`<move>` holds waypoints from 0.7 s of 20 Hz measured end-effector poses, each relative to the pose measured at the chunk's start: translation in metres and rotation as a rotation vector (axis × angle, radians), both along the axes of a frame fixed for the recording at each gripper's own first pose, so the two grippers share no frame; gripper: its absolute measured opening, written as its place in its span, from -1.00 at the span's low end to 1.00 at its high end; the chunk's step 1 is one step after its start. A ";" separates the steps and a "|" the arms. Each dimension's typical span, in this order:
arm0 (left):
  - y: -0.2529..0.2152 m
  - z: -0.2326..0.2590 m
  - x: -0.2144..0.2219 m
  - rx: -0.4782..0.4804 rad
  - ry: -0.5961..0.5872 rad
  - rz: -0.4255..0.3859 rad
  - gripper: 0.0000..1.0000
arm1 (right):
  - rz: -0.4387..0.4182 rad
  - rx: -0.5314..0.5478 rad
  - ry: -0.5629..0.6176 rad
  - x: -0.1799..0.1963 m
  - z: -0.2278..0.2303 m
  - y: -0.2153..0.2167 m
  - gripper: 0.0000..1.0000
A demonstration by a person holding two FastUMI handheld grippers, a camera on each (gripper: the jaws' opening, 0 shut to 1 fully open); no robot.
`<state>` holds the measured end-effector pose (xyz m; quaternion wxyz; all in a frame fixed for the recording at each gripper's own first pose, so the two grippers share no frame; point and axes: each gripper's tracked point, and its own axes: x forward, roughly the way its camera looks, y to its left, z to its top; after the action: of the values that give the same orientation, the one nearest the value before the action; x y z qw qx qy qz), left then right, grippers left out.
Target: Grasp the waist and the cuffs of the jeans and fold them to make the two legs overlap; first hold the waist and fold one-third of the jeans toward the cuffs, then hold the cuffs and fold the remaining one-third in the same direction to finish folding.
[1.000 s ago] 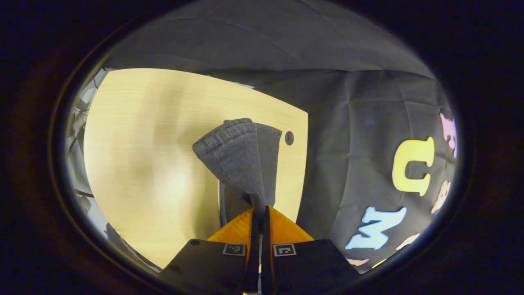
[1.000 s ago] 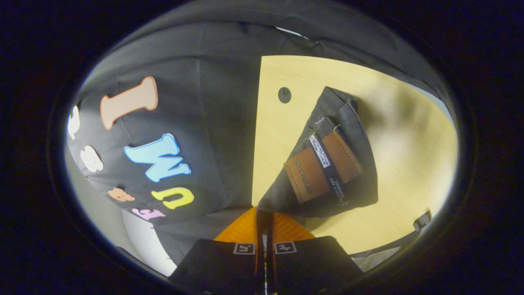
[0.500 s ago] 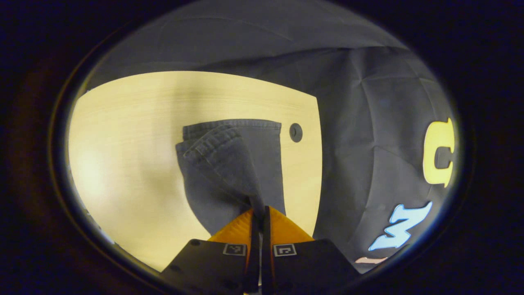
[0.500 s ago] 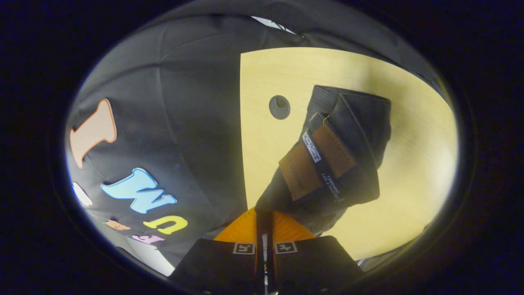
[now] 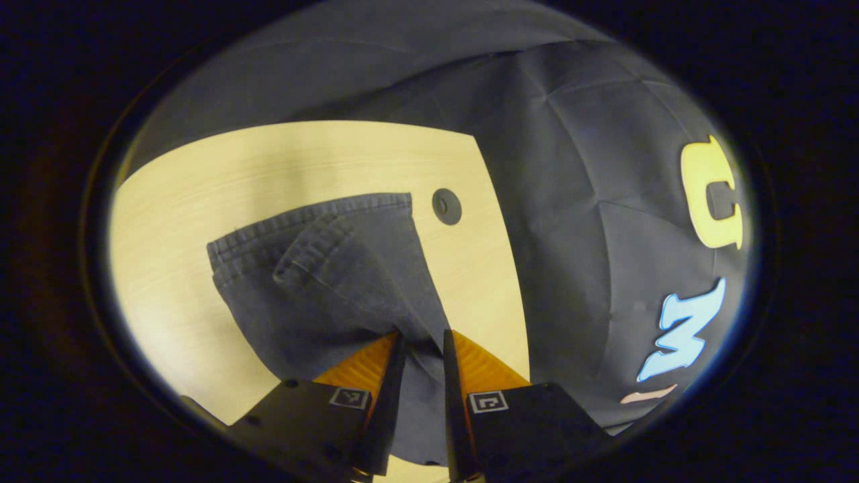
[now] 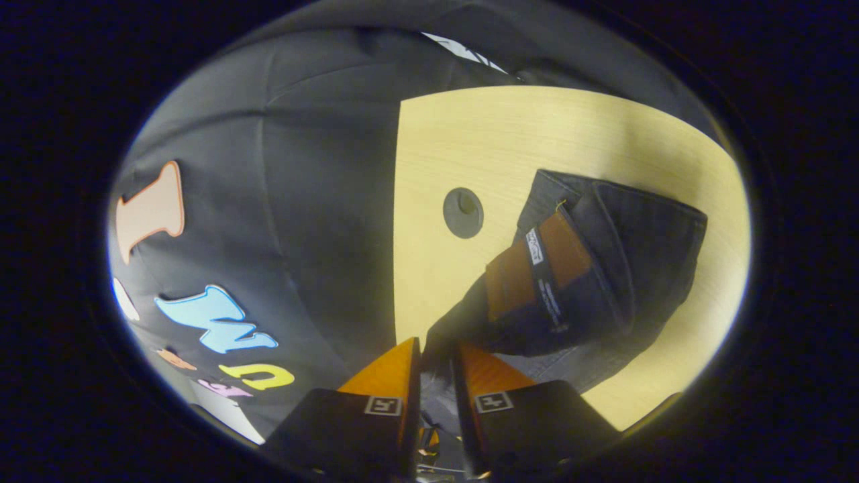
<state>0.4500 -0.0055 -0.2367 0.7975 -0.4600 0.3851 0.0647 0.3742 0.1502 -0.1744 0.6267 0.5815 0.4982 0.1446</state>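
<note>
you have the pale wood tabletop under both tools, with the booth's black cloth wall hanging just past its edge. the dark jeans lie on that tabletop, doubled over so one leg sits on the other. in the left gripper view the hemmed cuffs spread out ahead of you, the upper cuff a little short of the lower one, both beside the round grommet hole in the tabletop.

in the right gripper view the jeans show their waist end, with the brown leather patch on the waistband facing up and tilted, near the same hole.

your left tool has its jaws parted a little, with denim lying in the gap between them; whether either finger presses on the cloth, you cannot tell from here. your right tool also stands slightly parted, a bunched edge of the waist sitting between the jaws, and again the contact is unclear.
</note>
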 end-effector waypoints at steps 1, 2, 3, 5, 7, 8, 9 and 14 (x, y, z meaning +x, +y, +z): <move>0.006 0.005 0.001 0.049 -0.026 -0.001 -0.16 | -0.011 -0.037 -0.026 0.001 -0.004 -0.004 -0.37; 0.014 0.011 0.002 0.102 -0.057 -0.007 -0.07 | -0.017 -0.076 -0.054 0.002 -0.007 -0.007 -0.19; 0.020 0.020 -0.001 0.155 -0.082 -0.018 0.08 | -0.016 -0.109 -0.081 -0.001 -0.009 -0.009 -0.24; 0.029 0.032 -0.009 0.274 -0.130 -0.046 0.66 | -0.007 -0.199 -0.147 -0.012 -0.011 -0.016 0.45; 0.034 0.047 -0.022 0.399 -0.183 -0.088 0.90 | -0.002 -0.321 -0.223 -0.021 -0.015 -0.028 0.56; 0.033 0.054 -0.030 0.454 -0.210 -0.111 0.90 | -0.003 -0.374 -0.262 -0.031 -0.011 -0.034 0.75; 0.028 0.067 -0.040 0.495 -0.250 -0.135 0.92 | -0.019 -0.415 -0.295 -0.038 -0.008 -0.041 0.75; 0.002 0.118 -0.075 0.643 -0.432 -0.247 1.00 | -0.143 -0.503 -0.299 -0.080 -0.016 -0.068 0.75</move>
<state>0.3751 -0.0032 -0.1192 0.9650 -0.1404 0.2212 -0.0126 0.2946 0.0826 -0.1904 0.8262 0.4138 0.3782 0.0562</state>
